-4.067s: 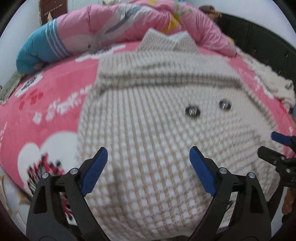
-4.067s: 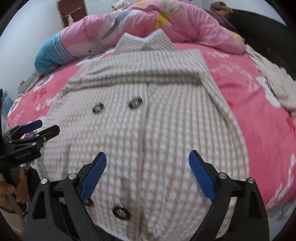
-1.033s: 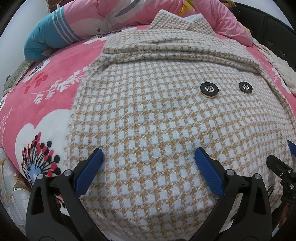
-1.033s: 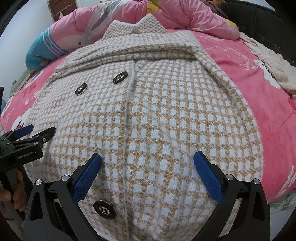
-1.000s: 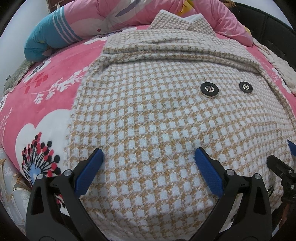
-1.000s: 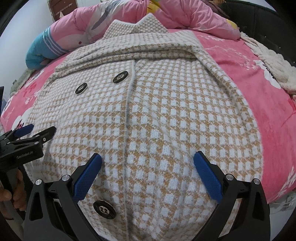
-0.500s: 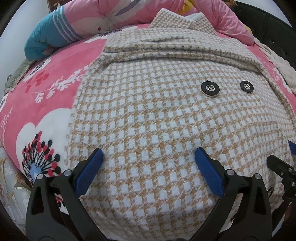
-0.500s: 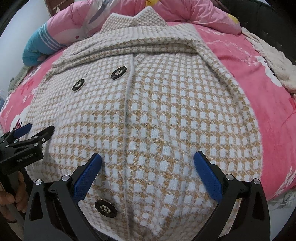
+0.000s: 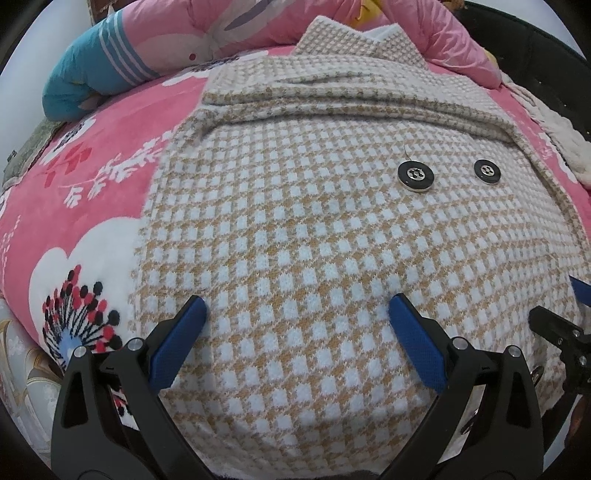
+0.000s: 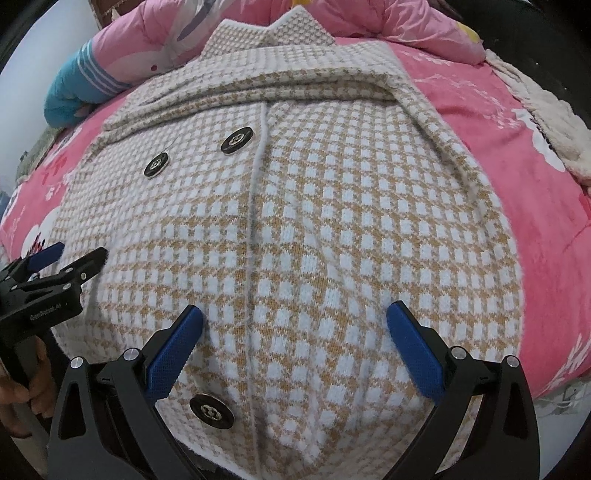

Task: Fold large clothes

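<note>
Left tool: blue pads spread wide, nothing between them. It hangs low over the near end of the coat, close to the coat's left edge, where the knit meets the pink blanket. I can't tell if the pads touch the fabric or sit just above it.

Right tool: also spread wide and empty, over the near end of the coat on the other side of the front seam. One big button sits just beside its left pad. From this view I can see the left tool off to the side, with part of a hand on its handle.

The coat lies flat, front up, on the bed, collar at the far end against a rolled pink quilt. The sleeves look already laid across the chest in a band below the collar. Two more buttons sit higher up. A cream fleece throw lies at the right edge of the bed, apart from the coat.

My read: side folds done, lengthwise fold not yet begun. Both tools are lined up at the hem, so this is the reach before the grab.

Next move, as I judge it: drop both tools onto the hem edge, one near each corner, and close on all layers of the thick knit. Then lift together and carry the hem toward the collar. The fabric is heavy and doubled, so a shallow bite may slip. Keep the right tool's pad off the button.
</note>
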